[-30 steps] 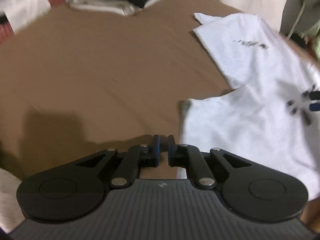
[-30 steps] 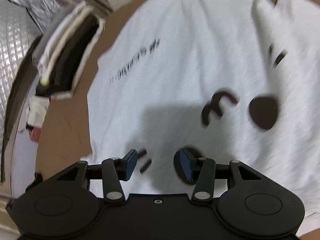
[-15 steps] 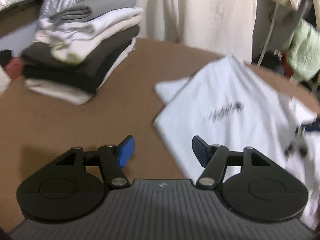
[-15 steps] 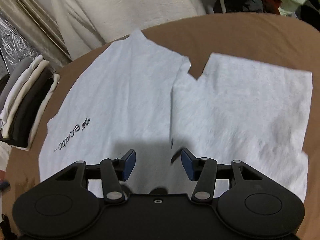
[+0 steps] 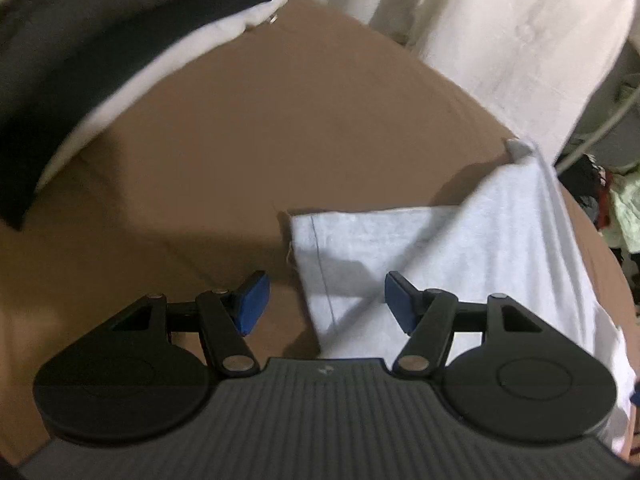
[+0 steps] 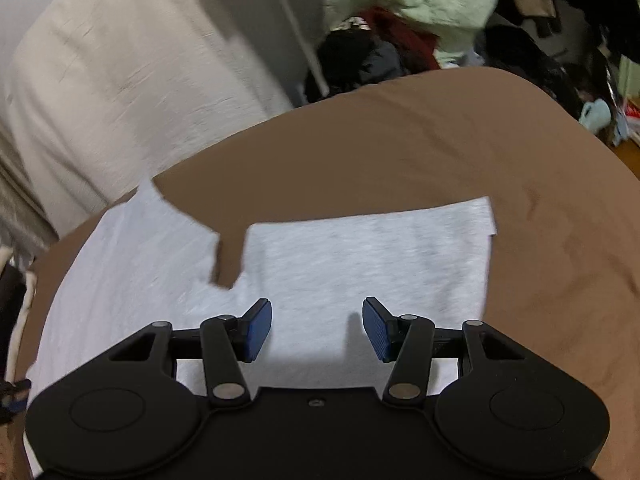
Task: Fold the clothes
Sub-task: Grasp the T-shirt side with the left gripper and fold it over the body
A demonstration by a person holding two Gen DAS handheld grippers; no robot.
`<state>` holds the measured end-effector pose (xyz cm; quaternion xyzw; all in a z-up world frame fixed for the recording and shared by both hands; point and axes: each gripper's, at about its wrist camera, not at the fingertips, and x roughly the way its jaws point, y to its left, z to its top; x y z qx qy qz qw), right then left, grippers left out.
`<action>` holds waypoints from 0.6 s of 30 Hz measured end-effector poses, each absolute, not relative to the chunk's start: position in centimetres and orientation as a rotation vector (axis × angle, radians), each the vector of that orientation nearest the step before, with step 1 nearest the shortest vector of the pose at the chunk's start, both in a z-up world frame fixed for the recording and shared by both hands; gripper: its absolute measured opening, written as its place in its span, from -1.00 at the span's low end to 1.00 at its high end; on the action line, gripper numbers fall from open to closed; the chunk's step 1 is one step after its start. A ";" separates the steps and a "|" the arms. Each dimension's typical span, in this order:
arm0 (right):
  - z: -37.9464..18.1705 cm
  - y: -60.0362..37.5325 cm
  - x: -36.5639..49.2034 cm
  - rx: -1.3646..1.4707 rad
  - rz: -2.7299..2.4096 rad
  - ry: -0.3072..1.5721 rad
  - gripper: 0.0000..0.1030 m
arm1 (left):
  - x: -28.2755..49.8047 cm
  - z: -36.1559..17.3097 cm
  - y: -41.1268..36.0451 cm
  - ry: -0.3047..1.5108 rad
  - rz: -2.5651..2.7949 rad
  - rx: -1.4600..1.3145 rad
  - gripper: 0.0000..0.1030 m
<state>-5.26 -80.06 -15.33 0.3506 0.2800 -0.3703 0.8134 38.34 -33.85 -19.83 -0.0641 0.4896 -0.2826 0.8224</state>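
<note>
Both hand-held grippers, left (image 5: 326,302) and right (image 6: 317,330), hover wide and empty just above a partly folded white T-shirt (image 6: 360,256) on the brown worktop (image 6: 400,160); more folds appear needed.

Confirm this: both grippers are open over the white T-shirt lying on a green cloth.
Wrong on the cloth: both wrist views show it is brown. The left gripper and right gripper are open over the white T-shirt.
</note>
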 end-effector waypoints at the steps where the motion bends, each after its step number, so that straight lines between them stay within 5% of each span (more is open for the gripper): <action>1: -15.5 -80.6 -5.5 0.753 -0.789 0.601 0.09 | 38.4 -20.0 -34.1 1.018 -0.608 -0.134 0.17; 3: -16.0 -80.7 -5.3 0.743 -0.801 0.622 0.09 | 38.1 -19.9 -35.3 0.984 -0.647 -0.047 -0.65; 4: -16.1 -80.9 -5.2 0.729 -0.807 0.632 0.09 | 37.8 -19.8 -36.1 0.970 -0.674 0.029 -0.88; 7: -16.5 -81.5 -4.9 0.693 -0.826 0.660 0.09 | 36.0 -18.4 -38.7 0.872 -0.692 0.316 -0.91; 13: -17.0 -83.2 -5.6 0.686 -0.865 0.671 0.09 | 37.8 -11.3 -38.4 0.561 -0.460 0.395 -0.92; 18: -17.3 -83.5 -5.9 0.700 -0.869 0.669 0.09 | 41.0 -12.1 -36.1 0.584 -0.277 0.335 -0.91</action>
